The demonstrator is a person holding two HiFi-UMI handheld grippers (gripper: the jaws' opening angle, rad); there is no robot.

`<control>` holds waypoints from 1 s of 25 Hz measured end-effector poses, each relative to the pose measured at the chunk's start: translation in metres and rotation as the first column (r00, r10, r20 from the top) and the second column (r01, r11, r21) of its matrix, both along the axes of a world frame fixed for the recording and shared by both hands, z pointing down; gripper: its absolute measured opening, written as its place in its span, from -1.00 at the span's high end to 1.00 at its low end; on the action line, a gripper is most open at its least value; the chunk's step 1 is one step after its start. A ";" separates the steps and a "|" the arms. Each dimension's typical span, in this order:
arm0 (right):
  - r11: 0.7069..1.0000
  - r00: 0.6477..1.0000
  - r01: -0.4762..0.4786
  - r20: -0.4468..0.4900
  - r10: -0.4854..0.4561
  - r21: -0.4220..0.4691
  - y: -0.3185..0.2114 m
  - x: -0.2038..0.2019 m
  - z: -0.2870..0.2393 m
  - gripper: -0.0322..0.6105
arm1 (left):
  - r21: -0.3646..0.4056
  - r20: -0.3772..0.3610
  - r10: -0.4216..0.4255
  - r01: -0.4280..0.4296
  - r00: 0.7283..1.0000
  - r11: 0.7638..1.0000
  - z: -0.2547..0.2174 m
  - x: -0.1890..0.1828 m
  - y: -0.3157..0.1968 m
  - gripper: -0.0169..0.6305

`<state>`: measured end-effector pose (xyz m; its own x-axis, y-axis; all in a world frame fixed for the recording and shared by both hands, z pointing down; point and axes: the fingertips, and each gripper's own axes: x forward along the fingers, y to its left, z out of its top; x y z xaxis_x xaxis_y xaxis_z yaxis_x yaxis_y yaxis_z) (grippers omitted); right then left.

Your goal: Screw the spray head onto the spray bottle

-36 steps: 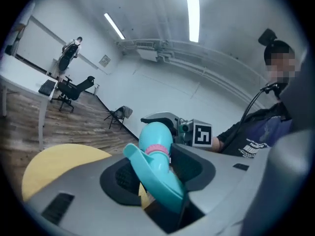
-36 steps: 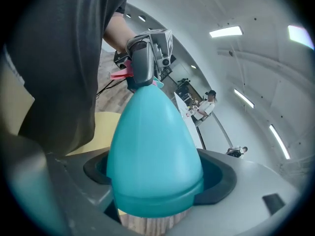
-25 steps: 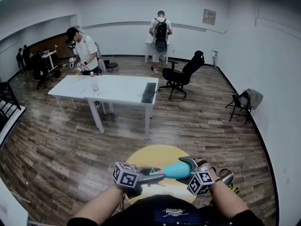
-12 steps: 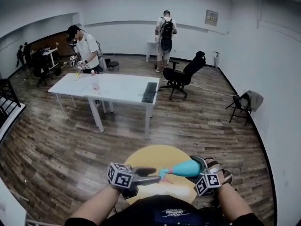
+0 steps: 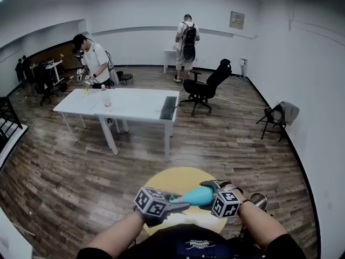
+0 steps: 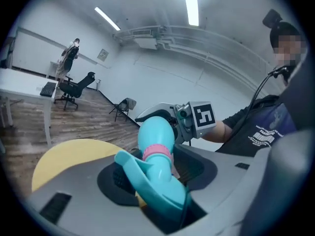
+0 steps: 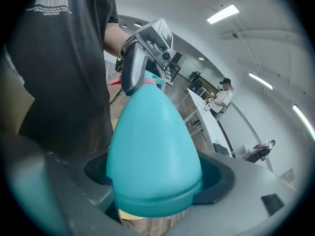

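A teal spray bottle (image 5: 197, 195) lies level between my two grippers, above a round yellow table (image 5: 175, 178). My right gripper (image 5: 214, 192) is shut on the bottle's wide body (image 7: 155, 151), which fills the right gripper view. The teal spray head (image 6: 147, 181) with its pink collar (image 6: 158, 154) sits on the bottle's neck. My left gripper (image 5: 182, 204) has just been closing and is shut on the spray head, which lies between its jaws. In the right gripper view the left gripper (image 7: 142, 58) shows beyond the bottle's tip.
A long white table (image 5: 135, 104) stands farther off with a keyboard (image 5: 167, 107) and a small bottle on it. A person (image 5: 94, 61) works at its far end, another (image 5: 187, 42) stands by the back wall. A black office chair (image 5: 207, 88) and a draped chair (image 5: 280, 116) stand to the right.
Half a second ago the left gripper stood off to the left of the spray head with its jaws wider. It has moved back right and closed on the head. The right gripper still holds the bottle.
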<state>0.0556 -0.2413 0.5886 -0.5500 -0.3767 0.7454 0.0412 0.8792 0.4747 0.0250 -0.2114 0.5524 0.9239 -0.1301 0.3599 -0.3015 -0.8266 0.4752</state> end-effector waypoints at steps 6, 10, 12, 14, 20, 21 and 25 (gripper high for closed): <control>0.994 0.998 -0.062 -0.022 0.064 0.086 0.002 0.024 0.002 -0.48 | -0.077 -0.246 -0.149 0.134 0.958 0.988 -0.018 -0.035 -0.011 0.10; 0.980 0.983 -0.183 -0.001 0.184 0.083 0.003 0.084 0.005 -0.48 | -0.077 -0.248 -0.240 0.228 0.939 0.971 -0.020 -0.085 -0.018 0.07; 0.975 0.980 -0.197 -0.002 0.198 0.105 0.002 0.089 0.001 -0.48 | -0.097 -0.251 -0.233 0.215 0.939 0.972 -0.017 -0.090 -0.016 0.07; 0.977 0.987 -0.158 -0.003 0.160 0.145 0.001 0.071 -0.007 -0.48 | -0.113 -0.262 -0.189 0.164 0.946 0.980 -0.018 -0.073 -0.011 0.05; 0.991 0.999 0.030 -0.044 -0.024 0.128 0.004 -0.005 -0.004 -0.50 | 0.067 -0.074 0.016 -0.011 0.997 0.998 -0.014 0.001 0.006 0.17; 0.998 0.999 0.037 -0.034 -0.035 0.059 0.008 -0.005 0.002 -0.50 | 0.096 -0.012 0.037 -0.036 0.999 0.995 -0.009 0.002 0.009 0.18; 0.987 0.997 0.063 -0.034 -0.069 -0.151 0.022 -0.003 0.026 -0.49 | 0.051 0.066 0.073 -0.076 0.995 0.996 0.007 0.003 0.016 0.19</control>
